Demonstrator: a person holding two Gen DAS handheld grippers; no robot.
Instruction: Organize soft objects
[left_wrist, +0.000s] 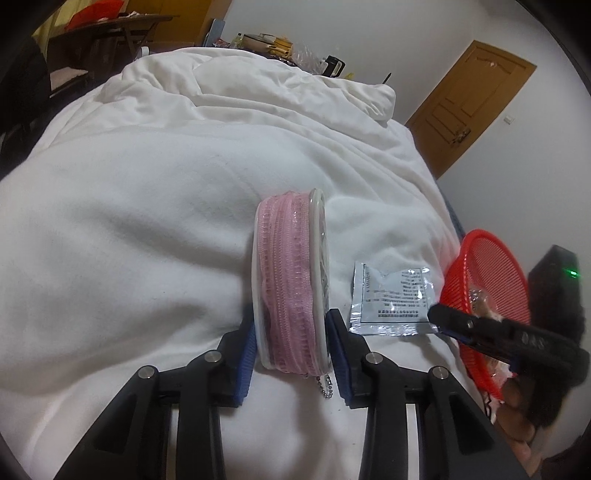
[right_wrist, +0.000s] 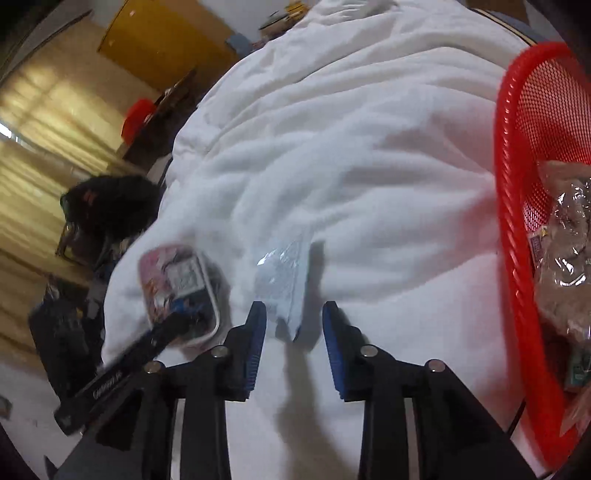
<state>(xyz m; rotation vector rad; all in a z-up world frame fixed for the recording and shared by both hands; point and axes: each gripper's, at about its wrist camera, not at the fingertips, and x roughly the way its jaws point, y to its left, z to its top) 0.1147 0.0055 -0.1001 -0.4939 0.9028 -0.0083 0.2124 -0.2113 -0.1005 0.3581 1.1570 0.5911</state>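
My left gripper (left_wrist: 291, 347) is shut on a round pink zippered pouch (left_wrist: 290, 280), held edge-on just above the white blanket (left_wrist: 147, 229). The pouch also shows in the right wrist view (right_wrist: 177, 284), with a left finger across it. A silver foil packet (left_wrist: 391, 299) lies flat on the blanket right of the pouch. My right gripper (right_wrist: 293, 347) is open, its jaws either side of the near end of that packet (right_wrist: 282, 280). In the left wrist view the right gripper's finger (left_wrist: 480, 328) reaches the packet's right edge. A red mesh basket (left_wrist: 487, 280) (right_wrist: 517, 184) holds plastic-wrapped items.
The blanket covers the whole bed. A cluttered table (left_wrist: 273, 40) stands beyond the bed's far end, a wooden door (left_wrist: 469, 103) at the right. A black device with a green light (left_wrist: 557, 273) sits behind the basket.
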